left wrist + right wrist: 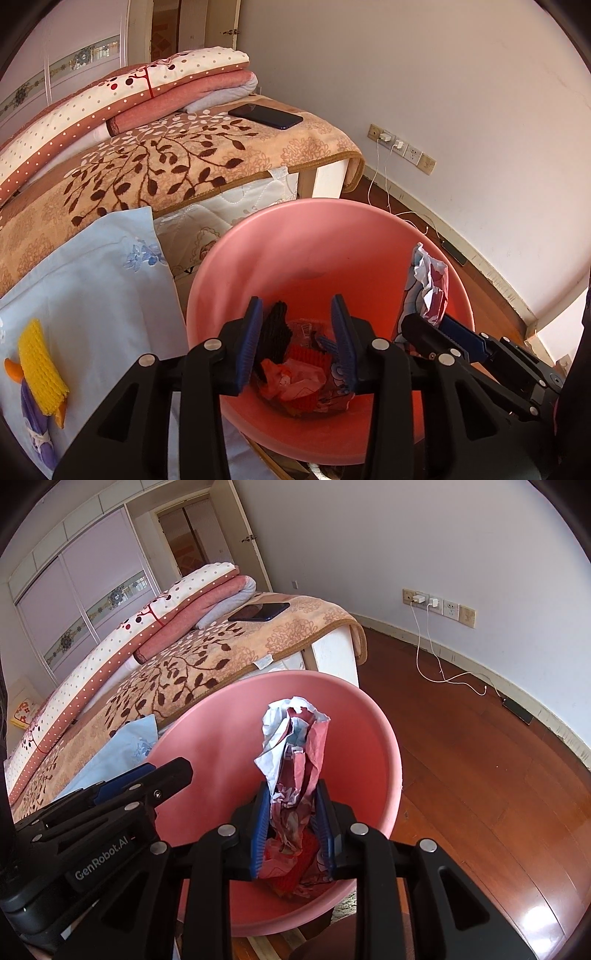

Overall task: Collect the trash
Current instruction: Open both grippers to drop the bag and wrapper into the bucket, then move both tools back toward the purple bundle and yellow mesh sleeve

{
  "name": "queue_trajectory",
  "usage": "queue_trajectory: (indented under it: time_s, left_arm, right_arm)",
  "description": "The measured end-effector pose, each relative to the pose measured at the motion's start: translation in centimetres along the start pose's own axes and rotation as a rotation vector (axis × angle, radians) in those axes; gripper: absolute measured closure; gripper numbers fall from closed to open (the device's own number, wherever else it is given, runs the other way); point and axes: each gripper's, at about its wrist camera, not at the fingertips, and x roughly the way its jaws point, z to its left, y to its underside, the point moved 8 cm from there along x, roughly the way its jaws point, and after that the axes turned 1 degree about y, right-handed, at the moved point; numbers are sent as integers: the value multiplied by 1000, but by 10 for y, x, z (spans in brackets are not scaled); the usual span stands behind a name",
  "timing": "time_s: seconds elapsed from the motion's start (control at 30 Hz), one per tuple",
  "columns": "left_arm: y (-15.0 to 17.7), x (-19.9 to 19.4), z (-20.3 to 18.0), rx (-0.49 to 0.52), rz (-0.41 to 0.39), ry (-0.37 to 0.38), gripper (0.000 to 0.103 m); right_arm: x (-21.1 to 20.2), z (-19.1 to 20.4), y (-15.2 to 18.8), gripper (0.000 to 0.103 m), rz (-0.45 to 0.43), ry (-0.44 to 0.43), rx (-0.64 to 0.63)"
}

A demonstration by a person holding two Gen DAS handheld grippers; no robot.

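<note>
Right tongs (291, 812) pinching crumpled wrapper (295, 746) low down, hanging over pink bin (384, 746). Left tongs (295, 332) gaping wide, holding nothing, hovering above trash already inside. Wrapper probably light, crinkly, slippery; gripping scrunched middle is safest.

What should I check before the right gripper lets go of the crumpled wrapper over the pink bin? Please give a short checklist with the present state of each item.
1. Right gripper grips the crumpled wrapper: ok, both fingers press on it.
2. Wrapper is above the pink bin opening: ok, the rim surrounds it in the right wrist view.
3. Left gripper is empty and open: ok, nothing between its fingers.
4. Left gripper is out of the drop path: cannot tell, it also hangs over the bin.
5. Room in the bin: ok, the trash at the bottom lies low.
6. Trash remaining: not ok, the yellow foam net lies on the blue cloth.
</note>
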Motion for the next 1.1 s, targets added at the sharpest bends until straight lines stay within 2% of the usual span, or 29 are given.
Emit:
queue_trajectory:
  time_s: [0.2, 0.6, 0.77, 0.97, 1.1]
  left_arm:
    - [-2, -8, 6, -20, -8, 3, 64]
    - [0, -41, 21, -61, -57, -4, 62]
    - [5, -61, 34, -75, -93, -32, 62]
    - [13, -87, 58, -107, -134, -69, 62]
    - [23, -101, 75, -139, -141, -93, 62]
  right_arm:
    - [-8, 2, -4, 65, -14, -9, 1]
    - [-31, 26, -7, 59, -63, -3, -65]
    - [-42, 46, -3, 57, -88, -33, -98]
    - [-60, 76, 2, 48, -145, -60, -175]
    - [-65, 96, 10, 48, -140, -77, -226]
